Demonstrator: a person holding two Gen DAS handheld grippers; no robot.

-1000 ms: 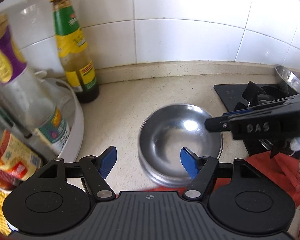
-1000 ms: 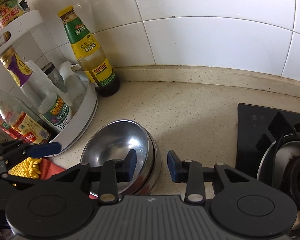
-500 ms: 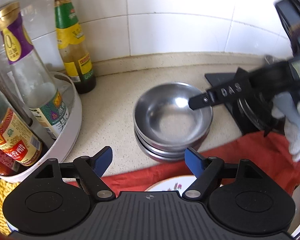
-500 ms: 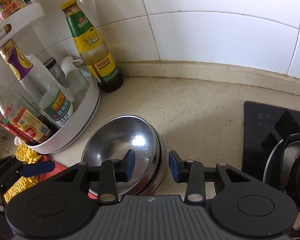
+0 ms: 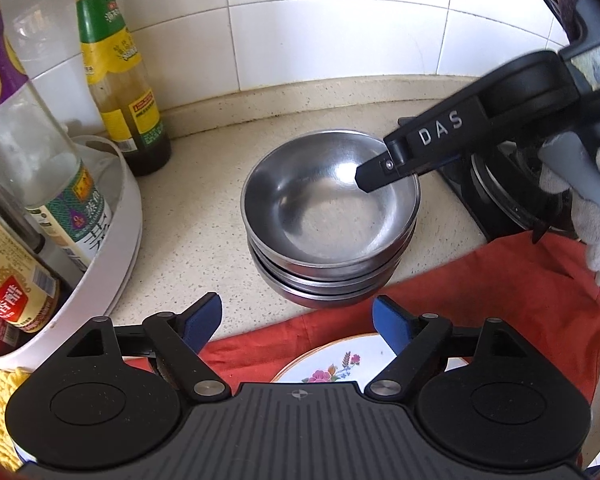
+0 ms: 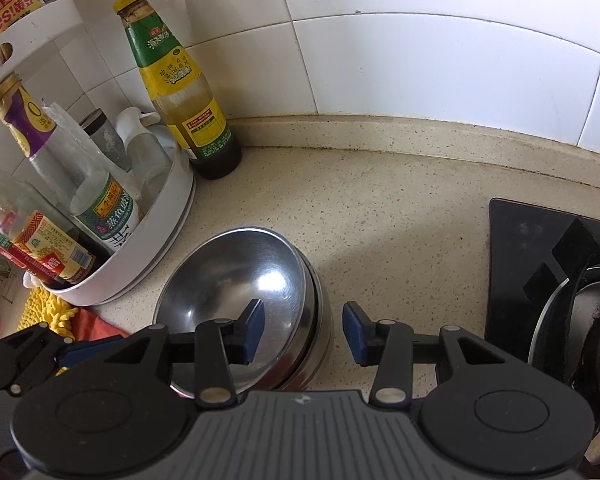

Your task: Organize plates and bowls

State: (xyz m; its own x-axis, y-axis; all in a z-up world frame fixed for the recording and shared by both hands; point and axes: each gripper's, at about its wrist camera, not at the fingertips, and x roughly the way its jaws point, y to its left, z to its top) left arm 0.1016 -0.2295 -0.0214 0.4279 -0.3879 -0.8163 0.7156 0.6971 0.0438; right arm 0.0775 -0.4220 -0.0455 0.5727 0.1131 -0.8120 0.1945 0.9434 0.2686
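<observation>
My right gripper [image 6: 303,334] has lifted, jaws parted and empty, straddling the steel bowl stack [image 5: 331,216]; left gripper [image 5: 297,326] open too: stacking looks done.

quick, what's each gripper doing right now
left gripper: open, holding nothing, back from the stacked steel bowls.
right gripper: open, fingers straddle the top bowl's rim, not clamped.
</observation>
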